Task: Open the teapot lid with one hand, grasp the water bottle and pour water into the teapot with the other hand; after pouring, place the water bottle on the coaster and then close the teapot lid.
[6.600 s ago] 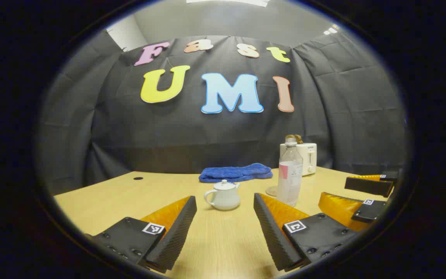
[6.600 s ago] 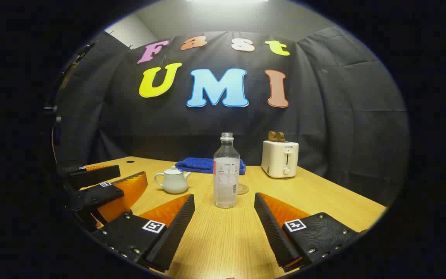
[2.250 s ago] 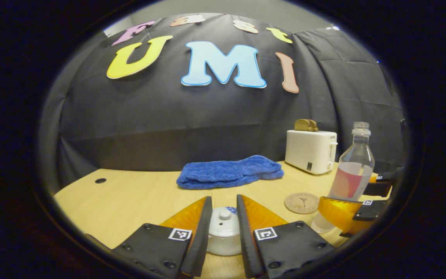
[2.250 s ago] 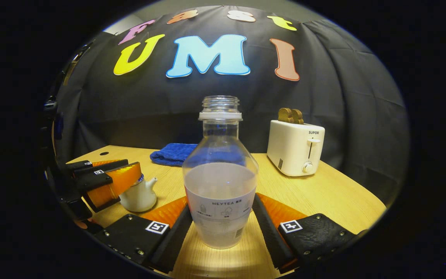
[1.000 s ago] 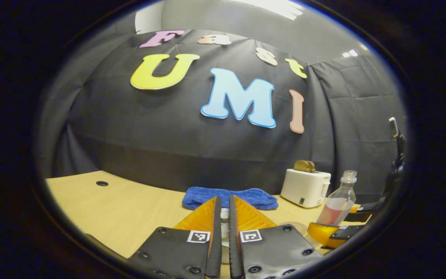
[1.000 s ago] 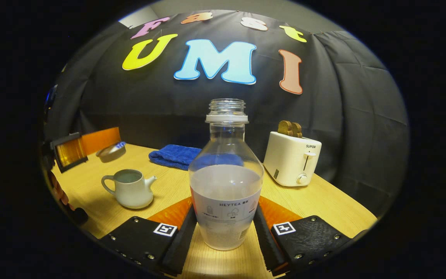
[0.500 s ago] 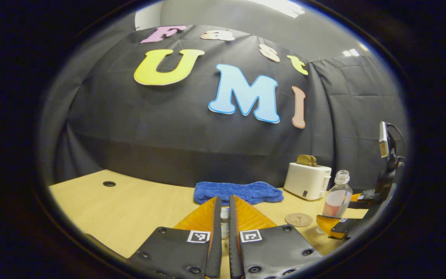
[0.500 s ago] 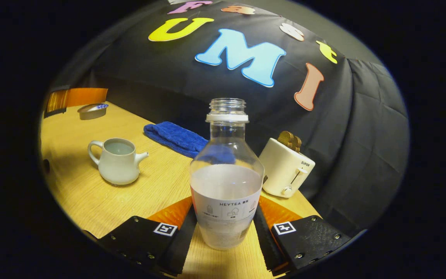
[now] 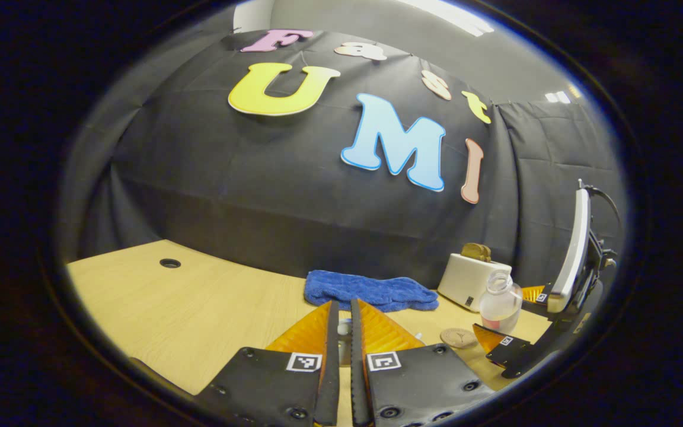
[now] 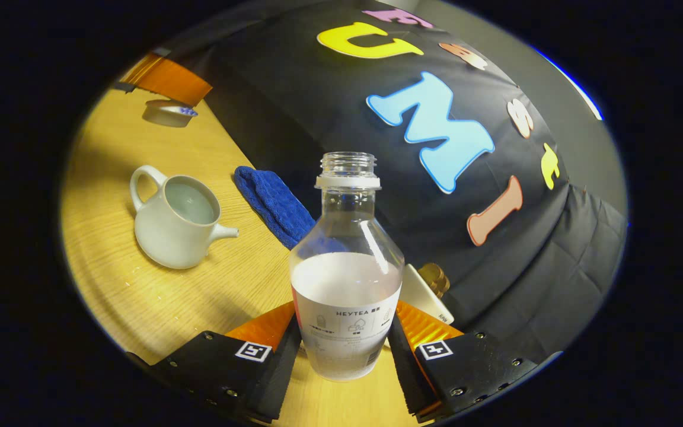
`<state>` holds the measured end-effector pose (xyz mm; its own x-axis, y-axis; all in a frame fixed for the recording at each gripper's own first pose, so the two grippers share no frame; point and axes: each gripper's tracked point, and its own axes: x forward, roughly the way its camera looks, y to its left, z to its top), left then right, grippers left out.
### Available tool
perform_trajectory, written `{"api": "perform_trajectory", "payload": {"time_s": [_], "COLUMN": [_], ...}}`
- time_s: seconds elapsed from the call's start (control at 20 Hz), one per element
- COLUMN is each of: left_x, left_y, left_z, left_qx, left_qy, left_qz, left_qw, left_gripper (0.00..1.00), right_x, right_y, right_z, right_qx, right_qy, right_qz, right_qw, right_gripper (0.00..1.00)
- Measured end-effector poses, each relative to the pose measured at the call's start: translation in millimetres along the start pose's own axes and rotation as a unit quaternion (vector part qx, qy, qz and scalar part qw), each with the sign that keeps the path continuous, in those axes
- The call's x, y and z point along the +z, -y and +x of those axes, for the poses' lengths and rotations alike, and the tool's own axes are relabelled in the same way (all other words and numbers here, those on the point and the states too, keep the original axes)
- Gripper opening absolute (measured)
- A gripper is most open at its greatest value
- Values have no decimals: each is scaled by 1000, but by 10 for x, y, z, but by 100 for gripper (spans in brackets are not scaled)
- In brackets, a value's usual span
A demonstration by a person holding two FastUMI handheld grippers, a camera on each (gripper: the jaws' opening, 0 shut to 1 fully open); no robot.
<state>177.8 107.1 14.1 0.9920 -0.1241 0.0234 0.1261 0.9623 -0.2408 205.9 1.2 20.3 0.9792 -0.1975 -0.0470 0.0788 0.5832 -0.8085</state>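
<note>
Wooden table (image 9: 199, 308): pale grain, runs ahead of and under both grippers; a round cable hole (image 9: 169, 263) sits far off to the left gripper's left.

Blue towel (image 9: 371, 290): folded, lying on the table straight ahead of the left gripper, near the back wall. In the right gripper view it lies beyond and left of the bottle.

White toaster (image 9: 466, 279): ahead and right of the left gripper, at the table's back edge, with brown toast (image 9: 475, 251) standing in its slots.

Water bottle (image 10: 346, 267): clear plastic, uncapped, roughly half full, labelled around its lower body. Right gripper (image 10: 344, 341) has its two fingers pressing the bottle's lower body from either side. The table and wall appear strongly slanted in the right gripper view. From the left gripper view, bottle and right gripper are far right, the bottle leaning left.

White teapot (image 10: 175, 219): lid off, mouth open, standing on the table ahead and left of the right gripper, handle away, spout pointing toward the bottle.

Round coaster (image 9: 459, 337): bare, flat on the table, right of the left gripper, just left of the right gripper.

Teapot lid (image 10: 166, 112): white with a blue mark, pinched by the left gripper (image 9: 340, 341), whose fingers stand nearly together with only a narrow gap; a sliver of the lid shows between them.
</note>
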Motion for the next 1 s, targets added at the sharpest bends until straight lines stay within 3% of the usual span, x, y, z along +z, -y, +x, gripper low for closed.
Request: {"api": "perform_trajectory", "payload": {"time_s": [0.2, 0.45, 0.65, 0.8, 1.0], "left_x": [9, -36, -51, -74, -123], "left_y": [-27, -36, -120, -143, -119], "left_z": [-9, 15, 20, 44, 51], "left_qx": [1, 0, 9, 11, 9], "left_qy": [3, -2, -2, -3, -10], "left_qz": [-8, -16, -13, -16, -17], "left_qw": [1000, 1000, 1000, 1000, 1000], "left_gripper": [17, 17, 17, 14, 17], "right_x": [-19, 32, 85, 100, 143], "right_y": [44, 136, 204, 122, 29], "right_z": [86, 126, 153, 143, 164], "right_qx": [-9, -27, -44, -33, -26], "right_qy": [0, 16, 24, 33, 41], "right_qz": [-76, -181, -223, -251, -291], "right_qw": [997, 983, 974, 967, 956], "right_gripper": [75, 75, 75, 75, 75]}}
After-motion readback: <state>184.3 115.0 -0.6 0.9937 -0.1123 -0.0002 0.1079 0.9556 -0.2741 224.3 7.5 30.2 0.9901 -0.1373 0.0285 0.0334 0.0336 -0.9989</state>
